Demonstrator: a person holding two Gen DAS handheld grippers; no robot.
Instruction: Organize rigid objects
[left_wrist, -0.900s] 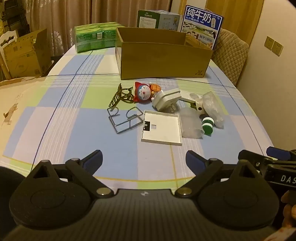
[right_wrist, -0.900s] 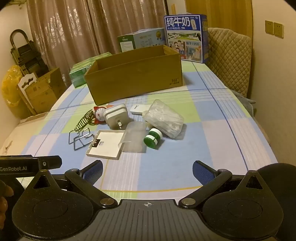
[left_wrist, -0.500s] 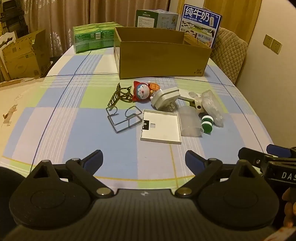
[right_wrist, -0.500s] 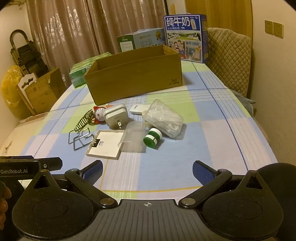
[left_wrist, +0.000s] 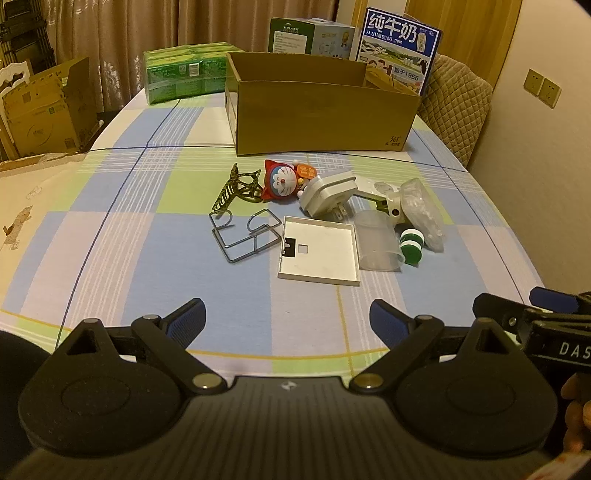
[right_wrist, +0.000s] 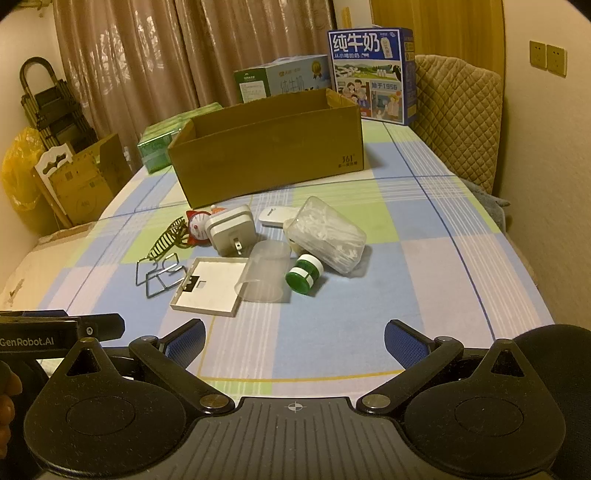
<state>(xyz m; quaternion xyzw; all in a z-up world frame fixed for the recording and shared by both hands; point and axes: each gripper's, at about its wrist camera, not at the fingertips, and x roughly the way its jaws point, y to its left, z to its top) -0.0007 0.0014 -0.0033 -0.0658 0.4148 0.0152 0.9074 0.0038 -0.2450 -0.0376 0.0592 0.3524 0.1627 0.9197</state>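
1. Clutter, rigid, loose: grouped mid-table on the checked tablecloth (left_wrist: 122, 243), just short of the open cardboard box (left_wrist: 321, 118) that stands toward the far edge.
2. Items: hair claw (left_wrist: 236, 186), Doraemon figure (left_wrist: 282, 181), wire holder (left_wrist: 243, 236), white square plate (left_wrist: 319, 254), plug adapter (left_wrist: 328, 197), clear cup on its side (left_wrist: 376, 242), green-capped jar (left_wrist: 412, 245), clear swab box (right_wrist: 325, 234). Most touch or overlap a neighbour.
3. Left gripper (left_wrist: 287, 317): jaws spread wide, nothing between them, hovering over the near edge, well apart from the pile.
4. Right gripper (right_wrist: 293, 341): likewise wide open and empty, also at the near edge.
5. Step judged in hand: approach for a first pick; no object gripped yet, and no object visible in the box from these views.
6. Handling note: begin with outliers (jar, wire holder) rather than the crowded centre; close across the jar's body, not along its rolling axis; the flat plate likely needs an edge grip.
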